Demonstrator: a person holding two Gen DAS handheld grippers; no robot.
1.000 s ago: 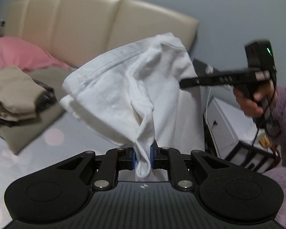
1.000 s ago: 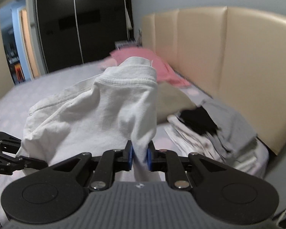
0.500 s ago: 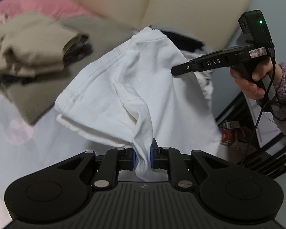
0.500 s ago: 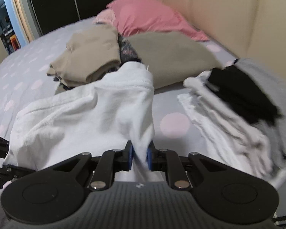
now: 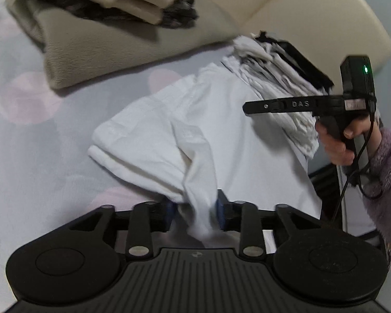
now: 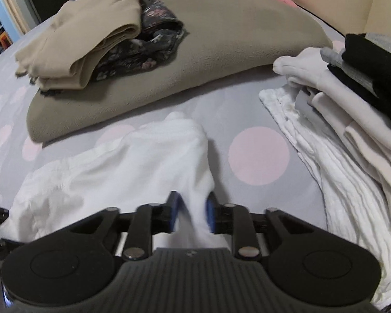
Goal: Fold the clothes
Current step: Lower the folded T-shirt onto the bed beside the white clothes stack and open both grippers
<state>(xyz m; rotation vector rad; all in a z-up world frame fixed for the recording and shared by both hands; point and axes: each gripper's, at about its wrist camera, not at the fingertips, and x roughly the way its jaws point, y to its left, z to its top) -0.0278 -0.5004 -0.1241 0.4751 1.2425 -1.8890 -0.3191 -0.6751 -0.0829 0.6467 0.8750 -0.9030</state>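
Both claws have parted a little, the white shirt slack between their pads.

The left claw and right claw each stand slightly open around a bunched fold of the white shirt, which lies on the bed near its right edge. Just beyond sits an olive pillow carrying folded beige clothes; a heap of white and black laundry lies alongside, toward the headboard.
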